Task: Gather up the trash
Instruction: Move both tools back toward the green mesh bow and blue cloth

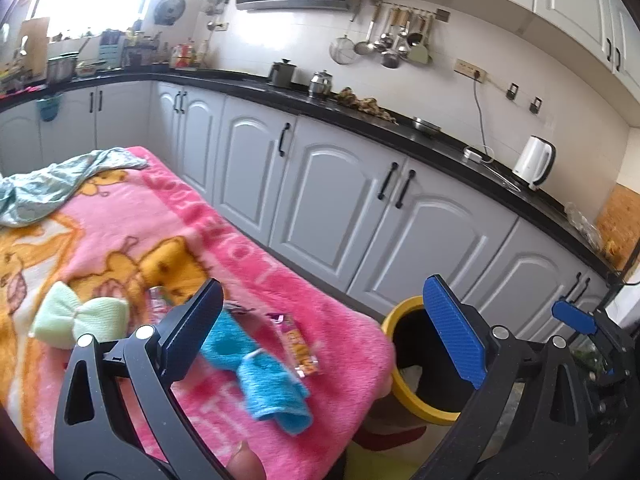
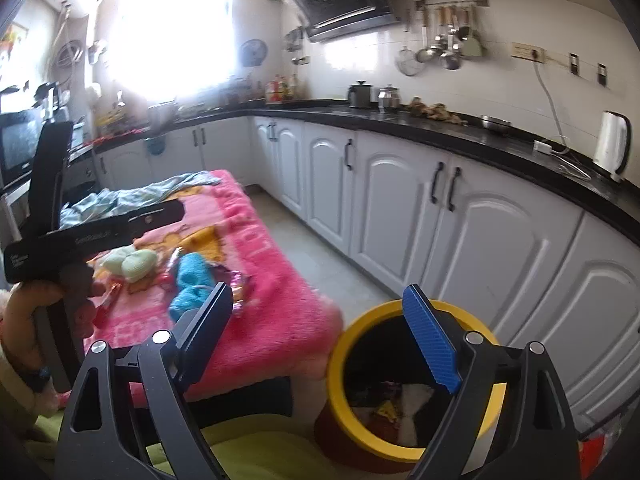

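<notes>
The yellow bin (image 2: pixel 414 384) stands on the floor, touching the end of the pink blanket (image 1: pixel 280 280), with some trash already inside. A shiny snack wrapper (image 1: pixel 302 350) lies on the blanket beside the blue cloth (image 1: pixel 260 376); it looks light, thin and crinkly, so pinch one flat edge. Both the left gripper (image 1: pixel 324 328) and the right gripper (image 2: pixel 324 328) have their jaws wide apart, holding nothing.

the pink blanket (image 1: pixel 256 248) carries large pale letters along its border, too distorted to read. small white print on the left gripper's black body (image 2: pixel 92 236) is blurred, illegible.
</notes>
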Available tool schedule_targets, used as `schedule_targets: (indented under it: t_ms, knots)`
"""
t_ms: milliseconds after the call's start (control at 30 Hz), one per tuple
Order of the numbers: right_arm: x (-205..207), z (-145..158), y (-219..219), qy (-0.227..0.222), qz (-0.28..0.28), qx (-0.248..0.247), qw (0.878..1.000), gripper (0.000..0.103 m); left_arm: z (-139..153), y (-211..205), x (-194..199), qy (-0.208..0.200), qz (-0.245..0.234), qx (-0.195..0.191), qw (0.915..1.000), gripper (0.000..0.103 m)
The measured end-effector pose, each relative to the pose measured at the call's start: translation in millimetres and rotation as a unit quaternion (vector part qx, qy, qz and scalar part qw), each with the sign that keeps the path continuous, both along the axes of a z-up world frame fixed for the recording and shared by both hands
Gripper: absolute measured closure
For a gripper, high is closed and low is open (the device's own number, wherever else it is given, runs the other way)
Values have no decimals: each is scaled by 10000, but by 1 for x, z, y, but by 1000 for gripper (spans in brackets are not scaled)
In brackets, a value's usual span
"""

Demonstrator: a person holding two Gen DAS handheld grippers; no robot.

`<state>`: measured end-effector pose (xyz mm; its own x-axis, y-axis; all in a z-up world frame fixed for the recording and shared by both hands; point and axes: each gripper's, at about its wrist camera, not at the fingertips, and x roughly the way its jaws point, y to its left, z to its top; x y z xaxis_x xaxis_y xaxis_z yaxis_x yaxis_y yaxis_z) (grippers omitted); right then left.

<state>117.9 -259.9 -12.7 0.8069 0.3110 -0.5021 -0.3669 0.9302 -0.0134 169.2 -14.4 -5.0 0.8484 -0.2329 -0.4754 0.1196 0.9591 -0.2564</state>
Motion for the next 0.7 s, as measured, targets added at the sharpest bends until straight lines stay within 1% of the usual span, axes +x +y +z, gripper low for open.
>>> schedule_targets:
  t_ms: [500, 700]
  knots:
    - [0, -15, 77, 266, 883, -179, 9956, 19, -4, 55, -12, 20, 533, -146, 9985, 11]
    - [2, -26, 107, 329, 1201, -367, 9915, 19, -11, 83, -15, 111, 814, -191, 9964, 11]
